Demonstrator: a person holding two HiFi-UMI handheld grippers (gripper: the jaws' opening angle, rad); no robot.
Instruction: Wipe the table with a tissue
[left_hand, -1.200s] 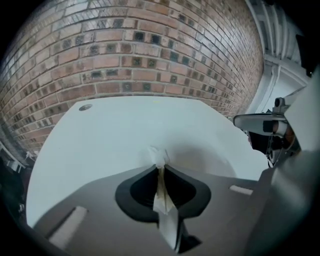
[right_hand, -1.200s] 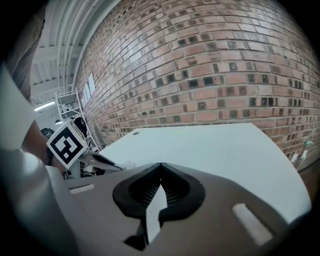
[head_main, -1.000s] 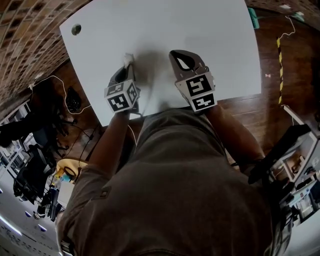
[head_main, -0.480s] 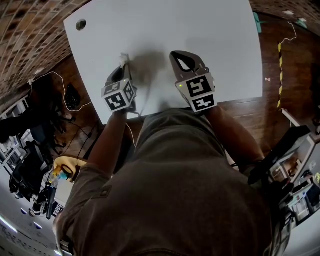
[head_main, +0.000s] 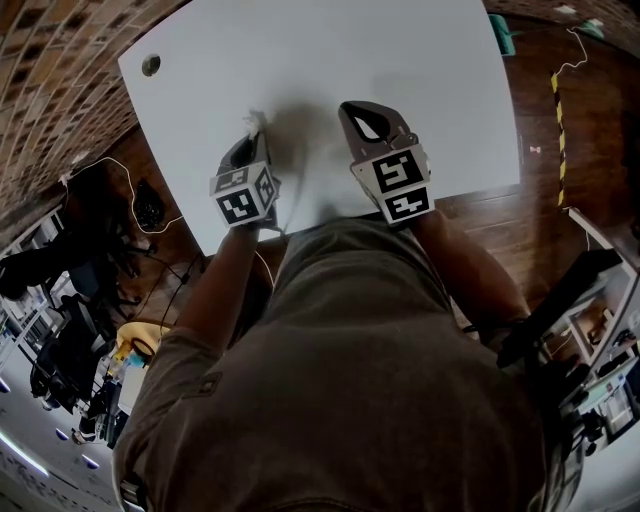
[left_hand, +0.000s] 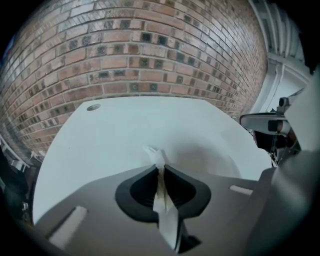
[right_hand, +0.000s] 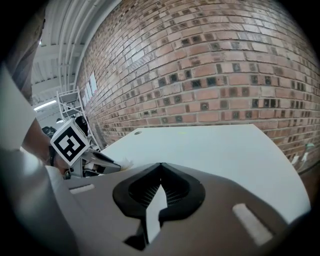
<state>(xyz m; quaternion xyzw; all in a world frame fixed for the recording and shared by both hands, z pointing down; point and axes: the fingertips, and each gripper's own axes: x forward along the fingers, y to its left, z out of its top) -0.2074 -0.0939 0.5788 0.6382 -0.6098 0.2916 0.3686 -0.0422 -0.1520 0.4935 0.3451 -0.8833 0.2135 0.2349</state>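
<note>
A white table fills the upper head view. My left gripper hovers low over its near left part, shut on a crumpled white tissue. In the left gripper view the tissue is pinched upright between the closed jaws, its tip poking out in front of the left gripper. My right gripper sits beside it, to the right, over the near middle of the table. In its own view the right gripper is shut with nothing held. The left gripper and tissue show at that view's left.
A round cable hole is in the table's far left corner. A brick wall stands behind the table. Cables lie on the wooden floor at left; a teal object hangs at the table's far right edge. My torso covers the near edge.
The left gripper with the tissue drifted slightly left and back again over the table. The right gripper has stayed in place.
</note>
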